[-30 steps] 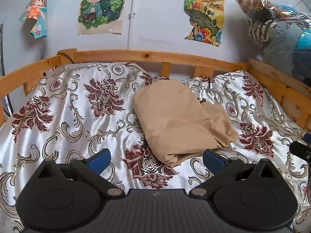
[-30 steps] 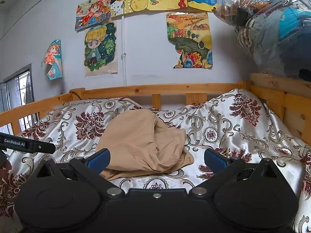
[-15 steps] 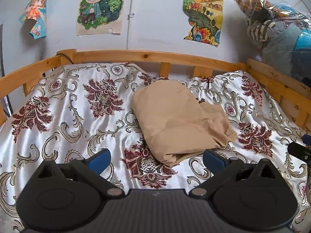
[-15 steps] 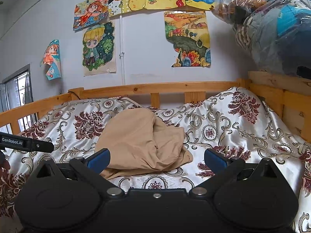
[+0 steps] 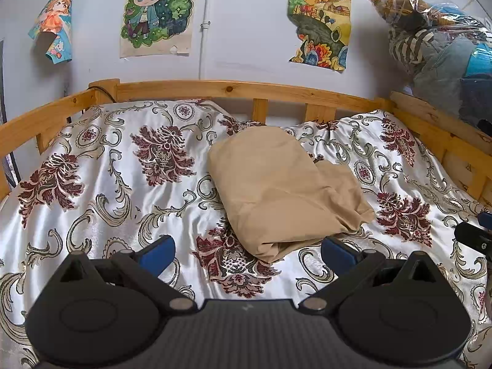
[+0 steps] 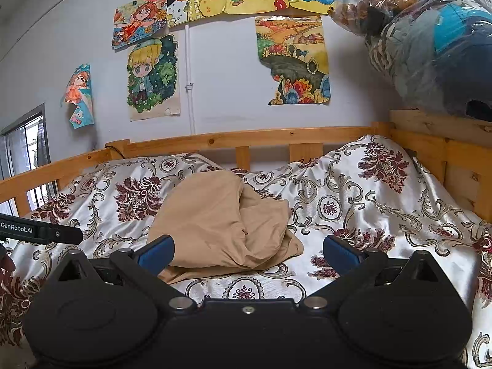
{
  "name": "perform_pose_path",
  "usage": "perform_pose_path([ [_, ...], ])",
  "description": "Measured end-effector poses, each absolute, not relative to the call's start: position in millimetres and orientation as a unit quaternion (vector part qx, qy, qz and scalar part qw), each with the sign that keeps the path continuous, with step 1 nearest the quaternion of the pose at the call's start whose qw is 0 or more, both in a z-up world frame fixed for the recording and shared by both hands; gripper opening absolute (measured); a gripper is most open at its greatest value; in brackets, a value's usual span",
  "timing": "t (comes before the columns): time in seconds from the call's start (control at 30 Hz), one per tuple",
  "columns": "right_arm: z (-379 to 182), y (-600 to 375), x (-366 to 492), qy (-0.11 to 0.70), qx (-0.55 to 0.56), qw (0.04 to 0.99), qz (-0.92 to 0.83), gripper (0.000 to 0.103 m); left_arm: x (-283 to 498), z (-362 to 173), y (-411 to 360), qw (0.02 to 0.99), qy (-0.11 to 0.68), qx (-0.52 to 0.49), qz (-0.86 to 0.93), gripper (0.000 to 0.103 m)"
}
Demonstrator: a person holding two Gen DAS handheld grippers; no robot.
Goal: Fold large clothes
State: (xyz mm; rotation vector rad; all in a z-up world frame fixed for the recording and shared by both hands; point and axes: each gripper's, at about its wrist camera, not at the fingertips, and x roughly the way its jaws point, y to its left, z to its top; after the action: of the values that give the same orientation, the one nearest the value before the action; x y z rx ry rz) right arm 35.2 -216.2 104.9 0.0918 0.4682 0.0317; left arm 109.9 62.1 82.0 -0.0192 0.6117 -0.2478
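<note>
A tan garment (image 5: 276,190) lies folded in a loose bundle in the middle of the bed; it also shows in the right wrist view (image 6: 221,224). My left gripper (image 5: 247,253) is open and empty, held above the sheet just short of the bundle's near edge. My right gripper (image 6: 247,253) is open and empty, also just short of the bundle, at its near right side. The right gripper's tip shows at the right edge of the left wrist view (image 5: 473,236), and the left gripper's tip at the left edge of the right wrist view (image 6: 40,233).
The bed has a shiny white sheet with dark red flowers (image 5: 123,190) and a wooden rail (image 5: 233,90) round its far and side edges. A clear bag of clothes (image 6: 430,46) sits on the rail at the right. Posters hang on the wall.
Both grippers have drifted slightly; the bundle sits a touch lower and left in the views. The garment has not moved and both grippers stay open.
</note>
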Motion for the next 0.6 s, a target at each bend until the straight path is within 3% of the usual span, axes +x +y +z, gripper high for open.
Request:
perform_pose_path([
  [0.6,86.2,-221.3,40.3,0.275,0.084,0.958,-0.014,0.102,110.1,69.9,55.1,0.944,0.318,0.025,-0.085,0.102],
])
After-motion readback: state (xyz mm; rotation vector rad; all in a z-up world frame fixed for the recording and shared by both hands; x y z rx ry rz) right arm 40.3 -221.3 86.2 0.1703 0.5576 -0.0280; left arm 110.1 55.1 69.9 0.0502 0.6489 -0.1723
